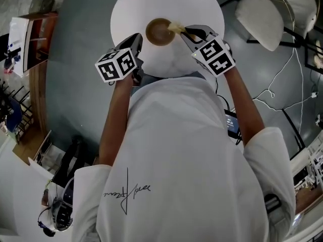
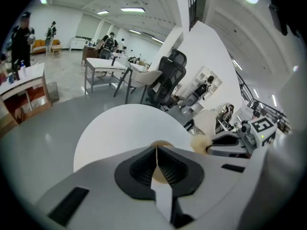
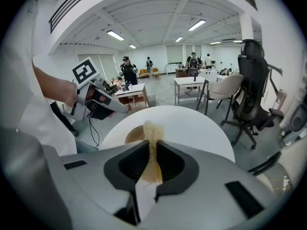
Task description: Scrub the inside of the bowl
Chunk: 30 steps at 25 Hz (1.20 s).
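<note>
White round table (image 1: 202, 6), grey office floor around it. Right gripper (image 1: 187, 33) is clenched on the sponge (image 1: 176, 28). Sponge's long axis runs straight out past the tips, free end at the right rim of the bowl (image 1: 159, 33). So the hollow lies just ahead of the right tips, slightly left and down. Left gripper (image 1: 137, 40) is pressed together on the bowl's left rim, thin wall pinched between, judging by the left gripper view. Both reach the bowl; only right carries the sponge. Count: one bowl, one sponge, one table, two grippers.

White short-sleeved shirt (image 1: 202, 150) (black signature print)
</note>
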Tool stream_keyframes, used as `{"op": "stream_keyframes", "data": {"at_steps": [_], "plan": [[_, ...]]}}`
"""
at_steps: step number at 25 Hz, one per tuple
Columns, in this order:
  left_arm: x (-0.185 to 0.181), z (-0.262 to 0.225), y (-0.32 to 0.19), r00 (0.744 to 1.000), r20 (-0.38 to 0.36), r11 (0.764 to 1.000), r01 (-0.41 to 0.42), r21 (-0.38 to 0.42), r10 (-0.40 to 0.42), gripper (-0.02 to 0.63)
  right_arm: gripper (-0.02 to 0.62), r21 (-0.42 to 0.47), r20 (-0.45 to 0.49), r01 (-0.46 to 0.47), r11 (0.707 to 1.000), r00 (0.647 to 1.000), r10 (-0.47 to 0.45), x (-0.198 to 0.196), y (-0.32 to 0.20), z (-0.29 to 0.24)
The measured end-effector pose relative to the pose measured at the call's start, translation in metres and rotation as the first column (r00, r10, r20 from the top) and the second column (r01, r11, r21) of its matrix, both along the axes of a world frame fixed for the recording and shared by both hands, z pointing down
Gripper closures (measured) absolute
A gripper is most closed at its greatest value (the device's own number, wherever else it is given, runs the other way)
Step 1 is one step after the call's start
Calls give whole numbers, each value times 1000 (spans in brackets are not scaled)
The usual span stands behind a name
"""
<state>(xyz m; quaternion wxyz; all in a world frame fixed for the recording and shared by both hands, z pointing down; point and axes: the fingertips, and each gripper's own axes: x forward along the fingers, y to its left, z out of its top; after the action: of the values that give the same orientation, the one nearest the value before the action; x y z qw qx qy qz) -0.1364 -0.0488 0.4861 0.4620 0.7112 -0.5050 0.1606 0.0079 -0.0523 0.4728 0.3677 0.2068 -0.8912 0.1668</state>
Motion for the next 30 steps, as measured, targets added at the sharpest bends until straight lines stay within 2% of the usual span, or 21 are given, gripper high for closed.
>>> {"op": "stream_keyframes", "data": {"at_steps": [2,6,13,16,21,25,30], "plan": [[-4,-7,1,998,-29,999,52,16,-51,594,538,16,8,14,1000,1000,-14,-3,4,-7],[0,-20,7,997,-27,996,72,56,-70,594,538,45,49,12,999,999,-14,-5,11,-26],[5,-48,14,994,-33,986,105,132,-102,601,538,1,157,-161,987,975,159,0,10,-52],[11,-65,18,996,-48,982,87,170,-80,601,538,-5,176,-206,979,963,203,3,10,-64],[20,-80,28,997,-70,980,37,194,-24,601,538,25,193,-188,982,964,180,0,17,-83],[27,-91,39,995,-92,975,56,213,-37,601,538,20,220,-167,986,963,158,5,27,-91],[36,-98,51,997,-72,973,54,223,-39,601,538,44,264,-88,995,962,74,7,38,-104]]}}
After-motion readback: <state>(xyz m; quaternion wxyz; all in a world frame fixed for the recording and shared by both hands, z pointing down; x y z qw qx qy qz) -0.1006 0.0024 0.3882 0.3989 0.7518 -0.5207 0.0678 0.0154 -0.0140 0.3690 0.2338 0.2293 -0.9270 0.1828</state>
